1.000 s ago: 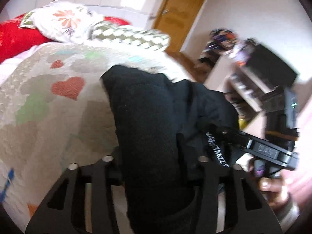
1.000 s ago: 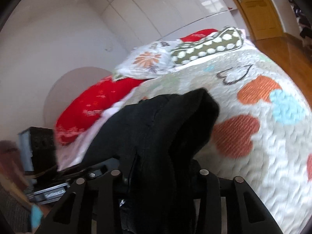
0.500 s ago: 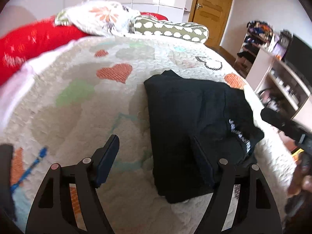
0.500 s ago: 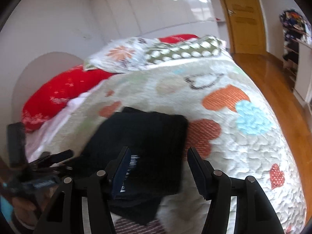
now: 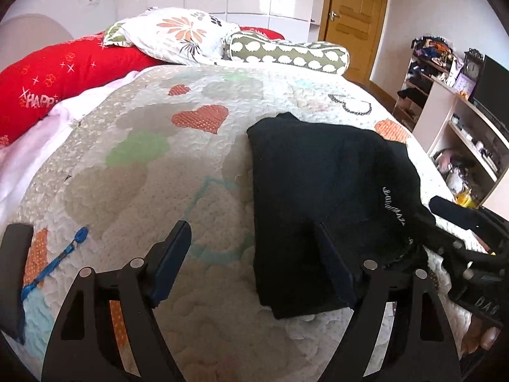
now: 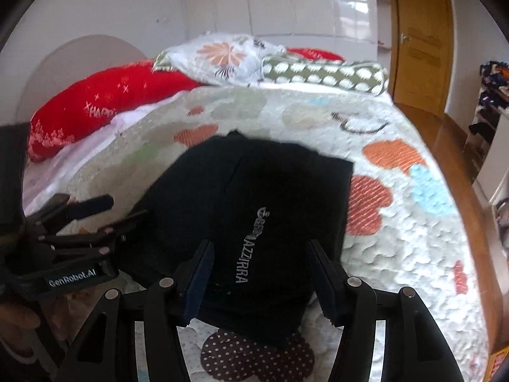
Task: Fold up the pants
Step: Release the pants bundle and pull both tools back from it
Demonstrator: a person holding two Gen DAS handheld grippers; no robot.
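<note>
The black pants (image 5: 321,187) lie folded in a compact bundle on the heart-patterned quilt (image 5: 152,172), white lettering on top. In the right wrist view the pants (image 6: 254,203) sit just ahead of the fingers. My left gripper (image 5: 251,264) is open and empty, above the quilt at the bundle's left edge; its right finger overlaps the fabric in view. My right gripper (image 6: 259,273) is open and empty, just above the bundle's near edge. The right gripper also shows in the left wrist view (image 5: 461,219), and the left gripper in the right wrist view (image 6: 105,213).
Red, floral and green-dotted pillows (image 5: 191,31) lie at the head of the bed. A wooden door (image 5: 353,19) stands beyond. Shelves with clutter and a dark screen (image 5: 464,102) line the right side. Wooden floor (image 6: 458,146) runs along the bed's right edge.
Both grippers opened and let go of the pants, which dropped from a raised hold onto the quilt as a folded bundle. Both grippers then drew back slightly.
</note>
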